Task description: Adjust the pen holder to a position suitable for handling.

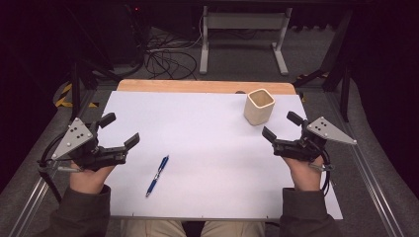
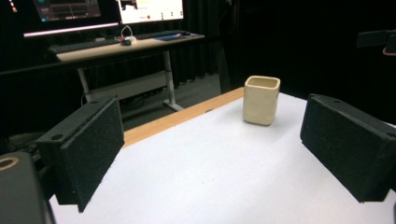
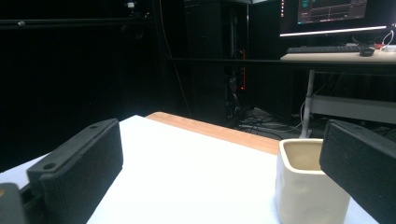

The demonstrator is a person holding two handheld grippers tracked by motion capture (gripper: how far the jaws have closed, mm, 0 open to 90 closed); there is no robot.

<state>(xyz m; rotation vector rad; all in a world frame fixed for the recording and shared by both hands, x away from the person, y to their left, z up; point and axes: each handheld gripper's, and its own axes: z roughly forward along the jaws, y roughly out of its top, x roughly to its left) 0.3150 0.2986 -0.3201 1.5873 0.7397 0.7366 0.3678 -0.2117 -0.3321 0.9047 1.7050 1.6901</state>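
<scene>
Blue pen [image 1: 157,175] looks light, slippery; I would pinch its middle, both grippers [image 1: 119,131] [image 1: 281,125] gaping wide, empty.

White sheet [image 1: 212,148] covered wooden table [image 1: 197,86]. Beyond far edge: desk frame [image 1: 242,29], cables [image 1: 168,59] on floor. Monitors [image 2: 149,9], keyboard [image 2: 79,45] on background desk.

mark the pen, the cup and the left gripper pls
pen [image 1: 157,176]: high view, middle of its blue barrel.
cup [image 1: 259,106]: high view, front wall of the cream cup.
left gripper [image 1: 120,130]: high view, midway between its open fingertips.
</scene>
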